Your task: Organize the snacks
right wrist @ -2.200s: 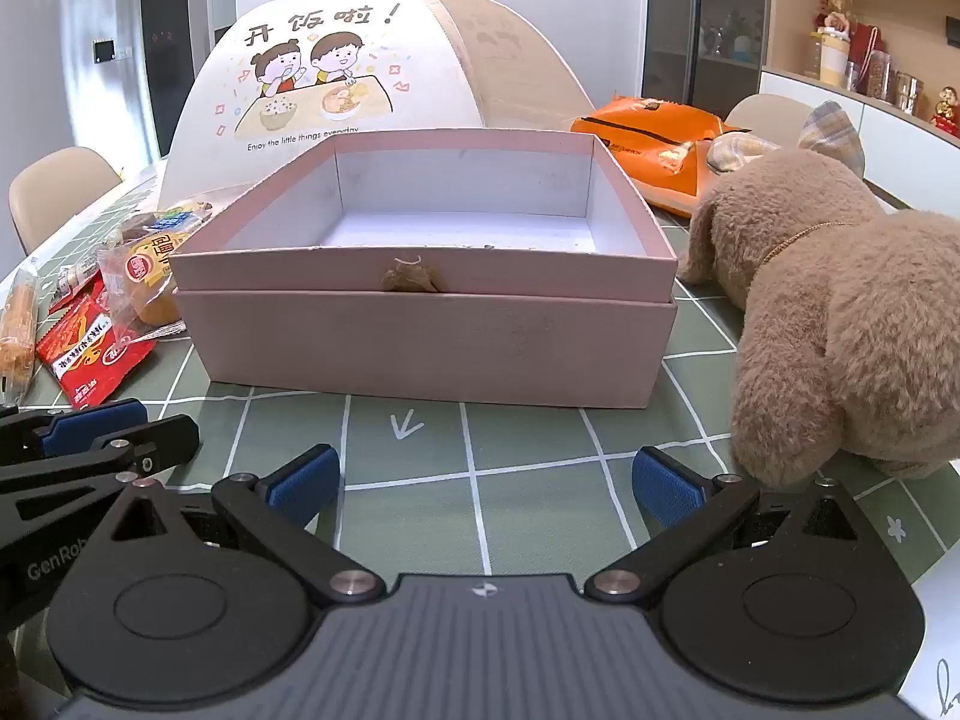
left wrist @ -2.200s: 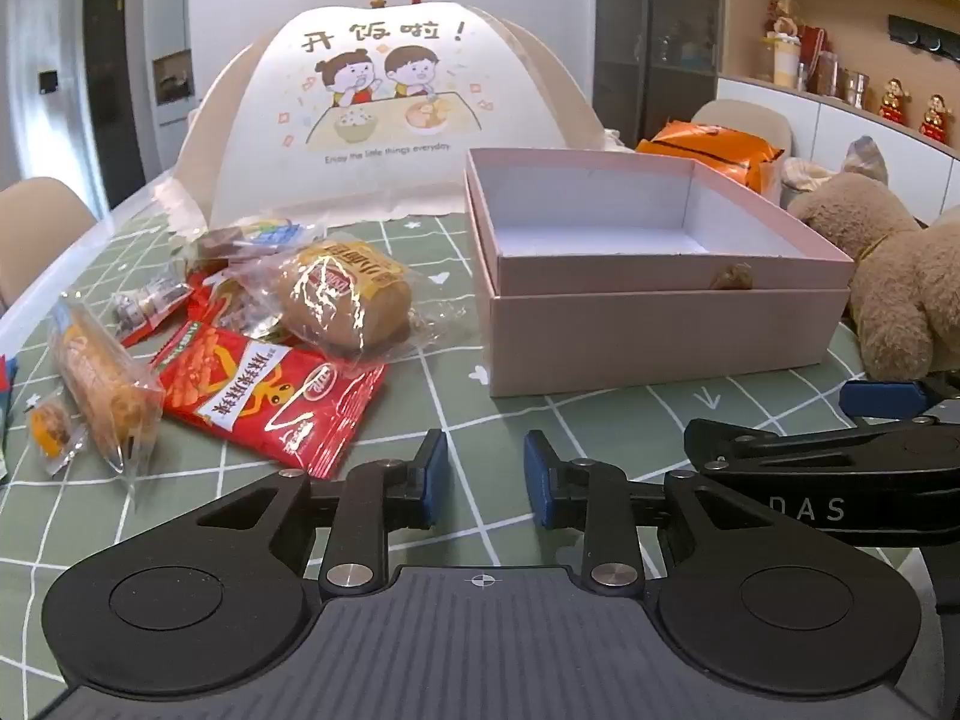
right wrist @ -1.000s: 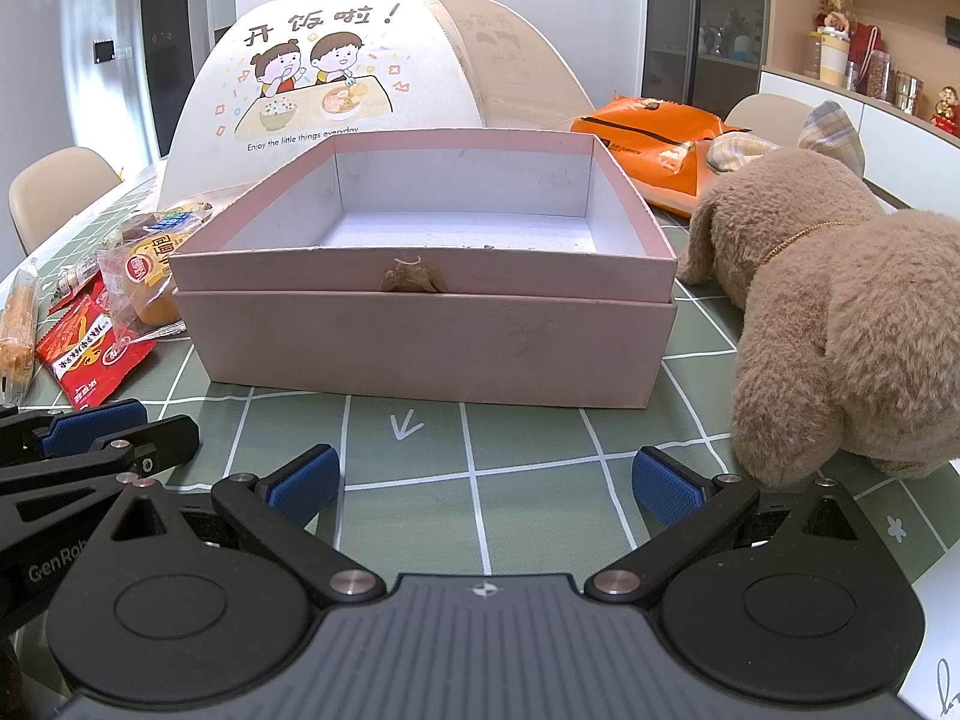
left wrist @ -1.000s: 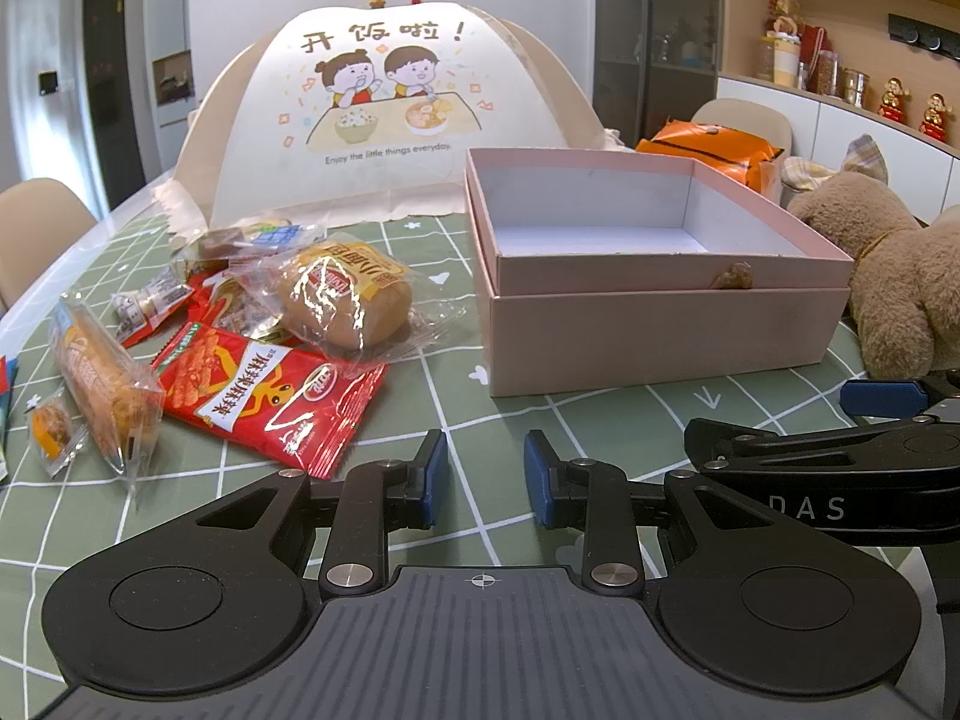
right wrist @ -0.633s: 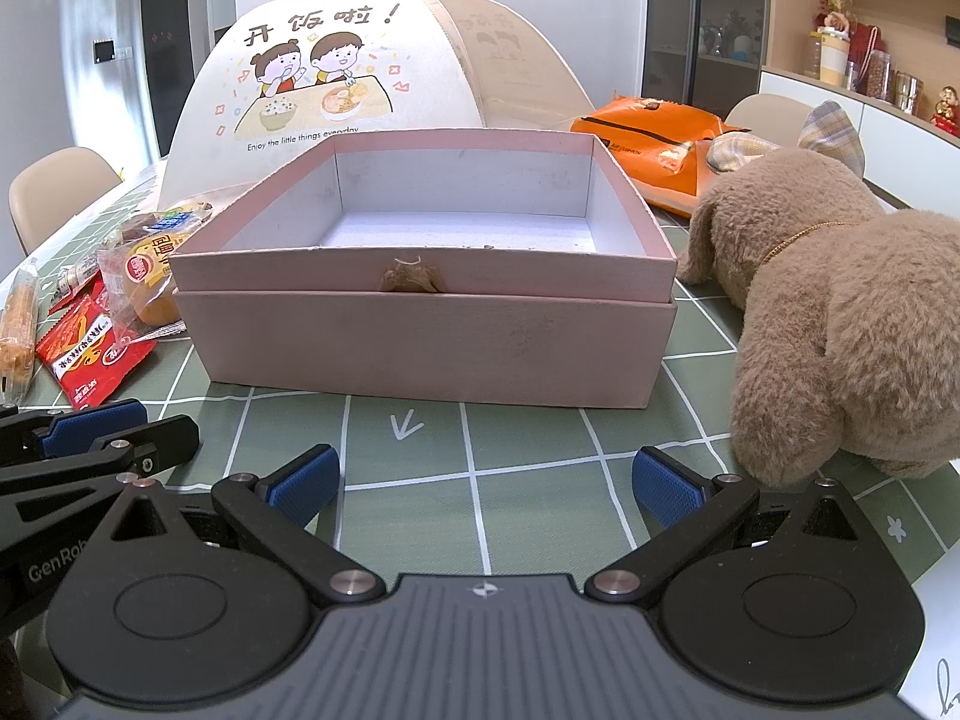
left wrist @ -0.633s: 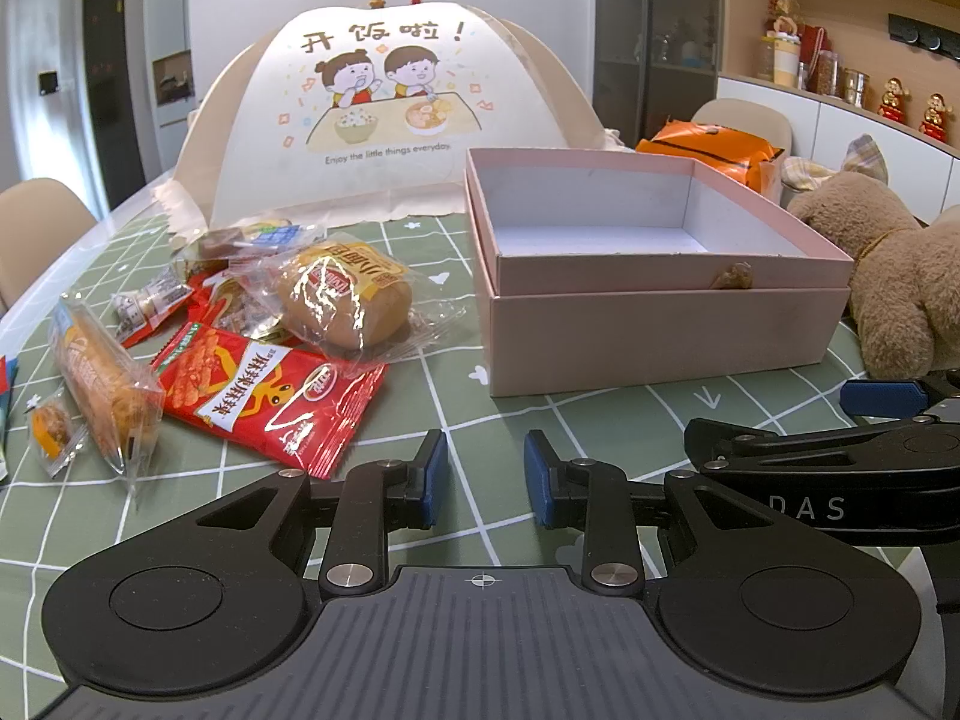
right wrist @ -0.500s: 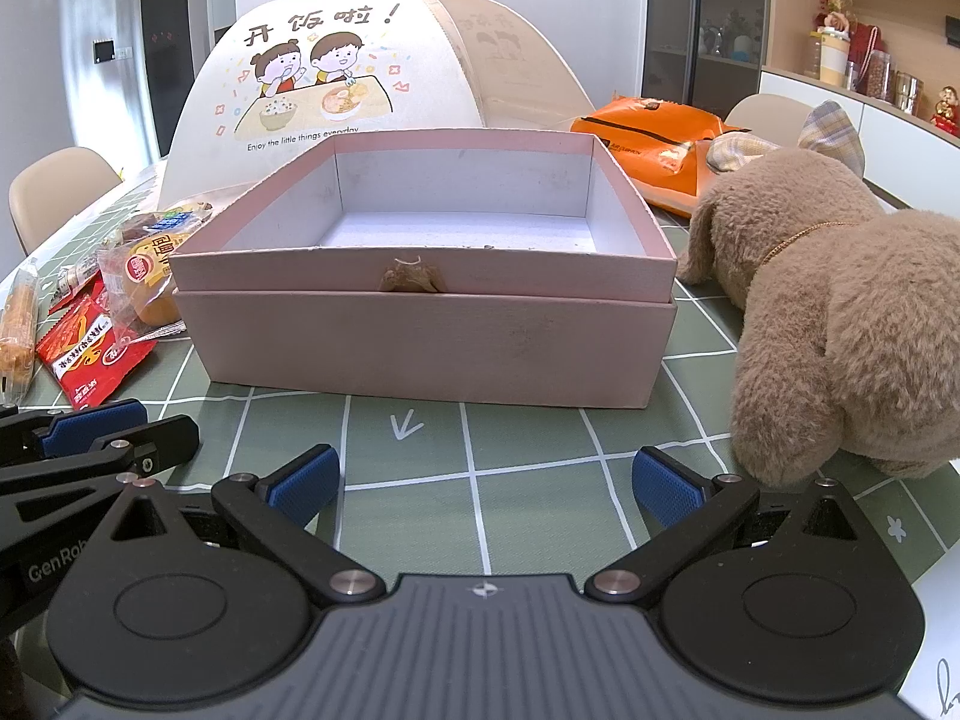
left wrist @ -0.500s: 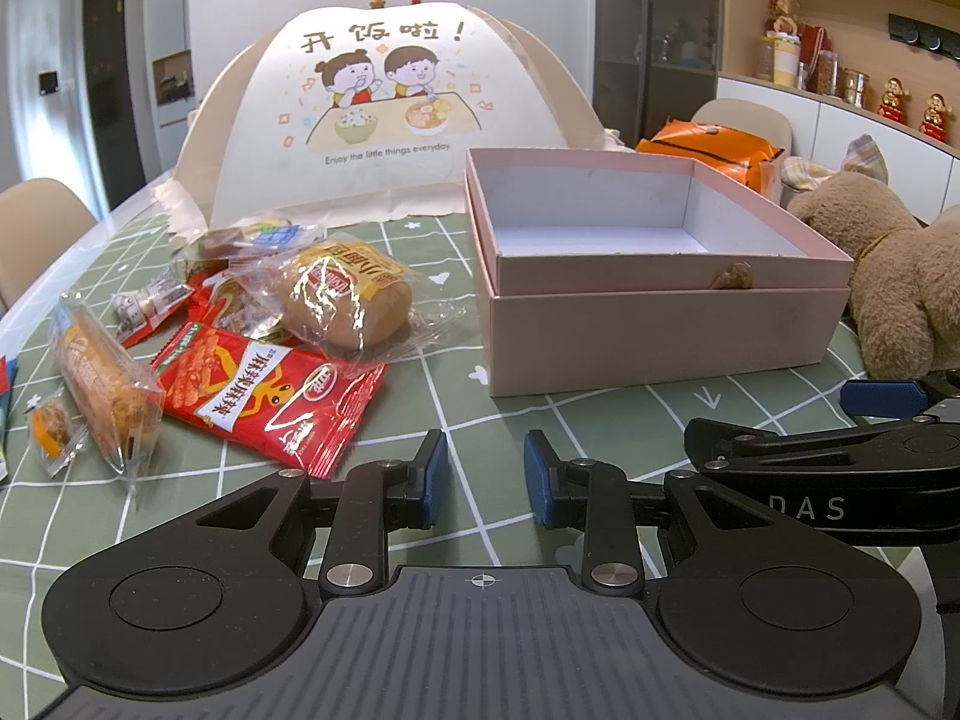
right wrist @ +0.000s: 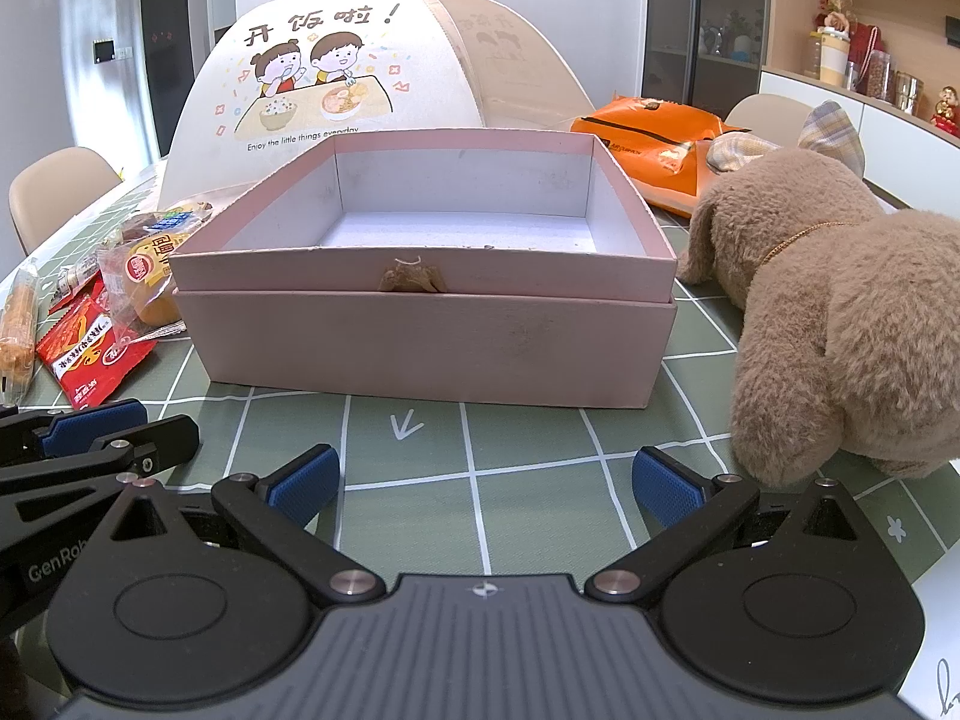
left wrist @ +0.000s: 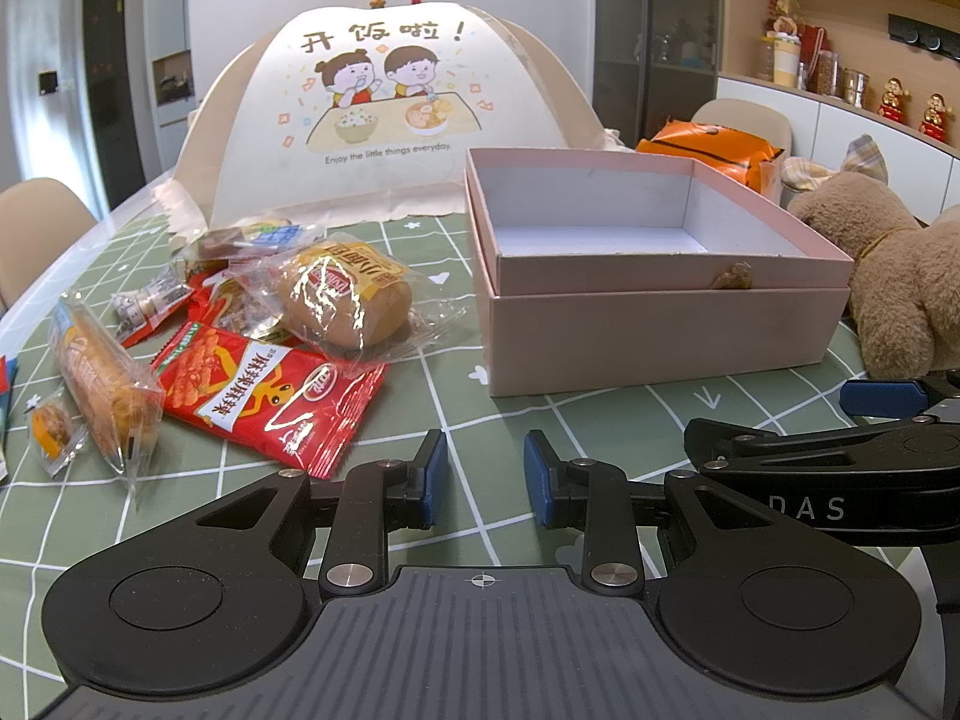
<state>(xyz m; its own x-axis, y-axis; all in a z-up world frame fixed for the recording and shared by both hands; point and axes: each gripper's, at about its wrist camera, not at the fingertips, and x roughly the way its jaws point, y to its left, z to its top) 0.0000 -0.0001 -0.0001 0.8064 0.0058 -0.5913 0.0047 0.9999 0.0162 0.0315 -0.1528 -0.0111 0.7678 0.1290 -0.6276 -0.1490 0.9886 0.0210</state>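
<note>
Several wrapped snacks lie in a heap left of an empty pink box (left wrist: 660, 324): a red packet (left wrist: 270, 396), a bun in clear wrap (left wrist: 342, 300), a long pastry packet (left wrist: 102, 384) and a small orange sweet (left wrist: 51, 429). My left gripper (left wrist: 486, 474) hovers low over the cloth, in front of the gap between the heap and the box. Its jaws are drawn in to a narrow gap with nothing between them. My right gripper (right wrist: 486, 480) stands wide open and empty in front of the pink box (right wrist: 420, 348). The red packet (right wrist: 90, 354) shows at its left.
A domed food cover (left wrist: 384, 108) with a cartoon print stands behind the snacks. A brown plush dog (right wrist: 840, 324) lies right of the box, close to my right fingers. An orange bag (right wrist: 648, 138) sits behind it. A green checked cloth (right wrist: 528, 438) covers the table.
</note>
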